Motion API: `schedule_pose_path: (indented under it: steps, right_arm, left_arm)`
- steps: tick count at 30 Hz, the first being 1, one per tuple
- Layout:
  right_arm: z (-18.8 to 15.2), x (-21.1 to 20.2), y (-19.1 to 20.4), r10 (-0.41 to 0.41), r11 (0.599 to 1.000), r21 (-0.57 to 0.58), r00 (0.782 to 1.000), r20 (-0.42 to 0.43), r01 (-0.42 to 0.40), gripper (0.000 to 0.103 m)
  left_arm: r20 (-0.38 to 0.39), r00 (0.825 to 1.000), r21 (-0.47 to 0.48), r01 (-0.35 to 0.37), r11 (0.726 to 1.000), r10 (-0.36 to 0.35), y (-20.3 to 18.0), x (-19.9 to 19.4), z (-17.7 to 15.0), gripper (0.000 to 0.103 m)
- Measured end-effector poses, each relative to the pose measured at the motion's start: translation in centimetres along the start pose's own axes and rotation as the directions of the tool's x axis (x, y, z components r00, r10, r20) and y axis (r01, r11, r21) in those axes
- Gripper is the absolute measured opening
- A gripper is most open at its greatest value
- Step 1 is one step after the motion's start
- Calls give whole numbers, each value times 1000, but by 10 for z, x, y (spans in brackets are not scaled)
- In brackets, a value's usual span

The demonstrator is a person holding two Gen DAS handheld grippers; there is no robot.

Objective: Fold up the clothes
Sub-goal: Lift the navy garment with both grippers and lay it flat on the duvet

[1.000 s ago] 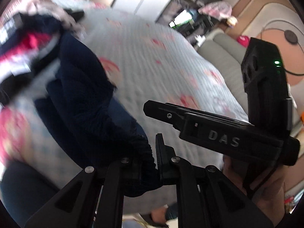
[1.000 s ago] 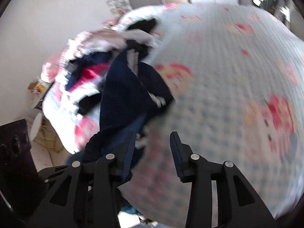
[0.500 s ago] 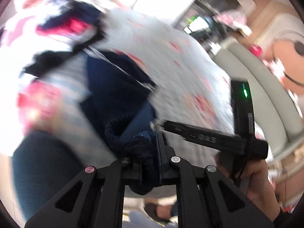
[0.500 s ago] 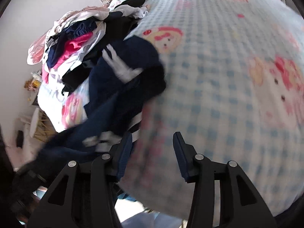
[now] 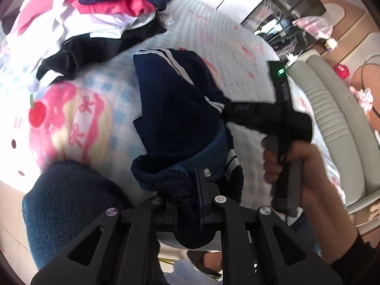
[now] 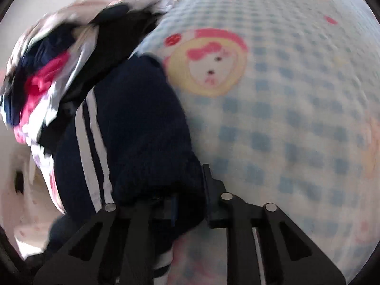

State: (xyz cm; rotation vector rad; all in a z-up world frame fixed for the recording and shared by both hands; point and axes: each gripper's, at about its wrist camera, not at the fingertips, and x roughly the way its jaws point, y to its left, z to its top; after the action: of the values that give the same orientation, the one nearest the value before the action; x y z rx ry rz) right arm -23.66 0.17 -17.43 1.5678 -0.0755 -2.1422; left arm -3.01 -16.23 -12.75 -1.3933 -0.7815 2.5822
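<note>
Navy striped garment (image 5: 175, 109) bunched on checked bedspread (image 5: 99, 87), near bed's edge. Left gripper (image 5: 187, 185) clamped on ribbed hem. Right gripper (image 6: 187, 190) closing, dark fabric between pads (blurred). Clothes pile (image 5: 99, 7) beyond, apart.

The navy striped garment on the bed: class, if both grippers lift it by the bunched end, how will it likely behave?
The navy garment will probably hang limp, since it already lies creased over the bedsheet. It looks thick and fleecy, so likely grippy rather than slippery. The left gripper pinches a bunched edge; the right gripper's jaws are closing on its cloth, so the unheld length may sag.
</note>
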Motion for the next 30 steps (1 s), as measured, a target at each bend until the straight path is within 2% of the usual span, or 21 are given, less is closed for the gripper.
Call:
schedule_pose_path:
  steps: [1, 3, 4, 7, 10, 12, 14, 16, 17, 20, 22, 25, 29, 30]
  right_arm:
    - [1, -16, 0, -13, 1000, -8, 998, 54, 13, 12]
    - [0, -52, 3, -82, 994, -64, 985, 153, 92, 10]
    - [-1, -71, 5, -112, 987, -87, 973, 203, 132, 9]
    - [-12, -145, -5, -148, 980, -81, 932, 332, 184, 9]
    - [-40, -224, -26, -170, 980, -14, 877, 449, 197, 9]
    - [-61, -261, -46, -198, 979, 59, 848, 492, 194, 9]
    - [-94, -291, -73, -252, 967, 158, 824, 507, 198, 9]
    - [-126, -294, -98, -318, 944, 234, 829, 461, 232, 9]
    - [-145, -287, -110, -342, 932, 265, 845, 410, 249, 10]
    - [-187, -248, -133, -333, 919, 307, 906, 261, 248, 10]
    - [-209, -222, -140, -332, 912, 310, 927, 172, 269, 11]
    - [-222, -209, -134, -334, 921, 261, 930, 150, 289, 23]
    - [-222, -216, -126, -365, 924, 192, 910, 197, 329, 43]
    - [-221, -218, -126, -372, 924, 179, 905, 207, 338, 44]
  left_arm:
    - [12, 1000, 20, -1, 1000, 1, -5, -3, 1, 12]
    - [34, 999, 69, 9, 998, -12, -16, -9, 6, 12]
    - [43, 999, 98, 17, 995, -21, -26, -12, 9, 12]
    - [81, 995, 191, 45, 980, -61, -59, -24, 21, 11]
    - [157, 982, 322, 53, 945, -109, -105, -44, 32, 11]
    - [206, 972, 407, 21, 913, -115, -135, -56, 33, 11]
    - [210, 973, 457, -11, 889, -96, -153, -56, 30, 11]
    - [161, 985, 470, -17, 882, -67, -160, -40, 22, 11]
    - [123, 991, 464, -3, 886, -61, -157, -29, 14, 12]
    - [6, 1000, 435, -8, 900, 7, -148, 9, -14, 12]
    - [-48, 997, 418, -41, 907, 67, -143, 29, -32, 12]
    - [-91, 993, 357, -33, 933, 70, -127, 36, -48, 12]
    - [-88, 995, 307, -10, 952, 38, -117, 24, -55, 16]
    - [-80, 996, 307, -11, 952, 38, -116, 24, -54, 16]
